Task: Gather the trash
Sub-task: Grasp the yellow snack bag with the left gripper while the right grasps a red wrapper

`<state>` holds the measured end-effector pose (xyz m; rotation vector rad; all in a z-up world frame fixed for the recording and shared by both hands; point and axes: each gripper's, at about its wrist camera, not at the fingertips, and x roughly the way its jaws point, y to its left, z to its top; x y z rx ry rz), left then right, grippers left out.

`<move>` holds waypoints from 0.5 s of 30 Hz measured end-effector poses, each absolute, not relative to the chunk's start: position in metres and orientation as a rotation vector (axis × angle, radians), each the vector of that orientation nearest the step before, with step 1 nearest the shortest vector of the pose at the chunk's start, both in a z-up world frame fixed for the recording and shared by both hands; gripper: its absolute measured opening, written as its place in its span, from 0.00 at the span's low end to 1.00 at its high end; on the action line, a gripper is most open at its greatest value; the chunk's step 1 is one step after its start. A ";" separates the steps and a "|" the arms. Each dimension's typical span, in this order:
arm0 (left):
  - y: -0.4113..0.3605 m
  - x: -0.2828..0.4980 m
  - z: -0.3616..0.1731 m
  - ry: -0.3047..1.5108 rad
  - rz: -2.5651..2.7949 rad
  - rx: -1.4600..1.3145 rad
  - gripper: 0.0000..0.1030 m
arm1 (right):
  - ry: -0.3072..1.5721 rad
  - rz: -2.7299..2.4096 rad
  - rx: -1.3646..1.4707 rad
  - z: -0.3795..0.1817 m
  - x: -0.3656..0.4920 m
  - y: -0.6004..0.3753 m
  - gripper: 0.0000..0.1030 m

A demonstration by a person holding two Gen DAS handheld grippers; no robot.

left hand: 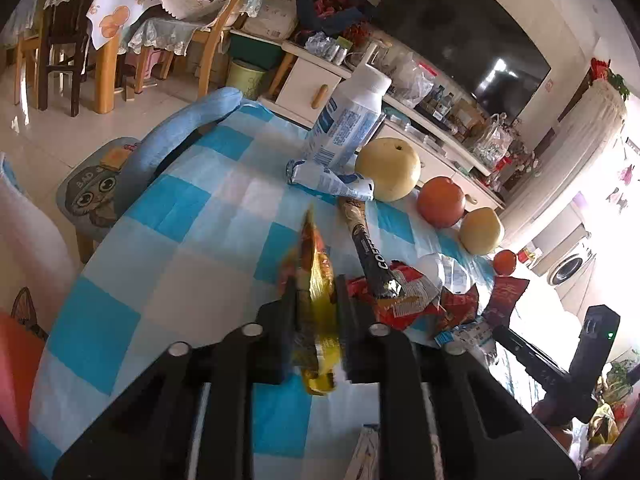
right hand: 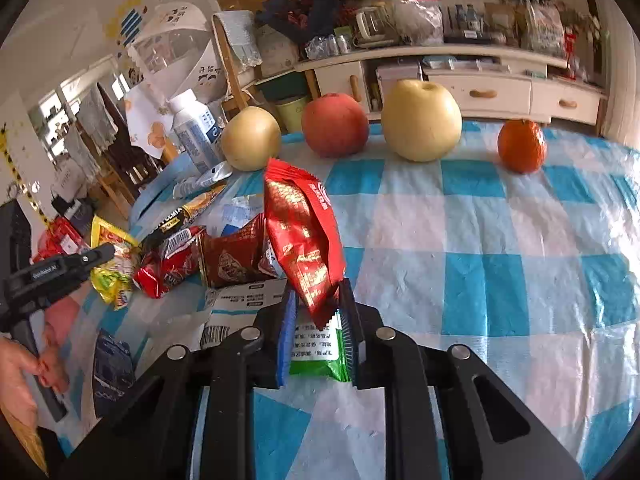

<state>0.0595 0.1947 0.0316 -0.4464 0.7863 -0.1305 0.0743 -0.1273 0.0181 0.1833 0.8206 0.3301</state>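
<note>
left claw [left hand: 316, 300] clenched on yellow wrapper [left hand: 316, 280] | right claw [right hand: 316, 300] clenched on red wrapper [right hand: 304, 236]

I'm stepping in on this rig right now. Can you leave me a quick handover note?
Left gripper: shut on a yellow-orange wrapper.
Right gripper: shut on a red snack packet, standing up from the checked tablecloth.
Loose trash on the cloth: red wrappers, coffee stick, green packet, white bottle.
The fruit stands behind it.
No bin in view; nothing visibly disposed of yet.
</note>
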 end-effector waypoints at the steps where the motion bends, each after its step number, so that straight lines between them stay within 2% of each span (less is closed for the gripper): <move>1: 0.196 0.058 0.032 0.787 -0.133 -0.451 0.17 | 0.819 0.327 0.176 0.019 0.073 -0.126 0.21; 15: 0.195 0.028 0.049 0.734 -0.174 -0.444 0.16 | 0.762 0.283 0.129 0.034 0.042 -0.126 0.11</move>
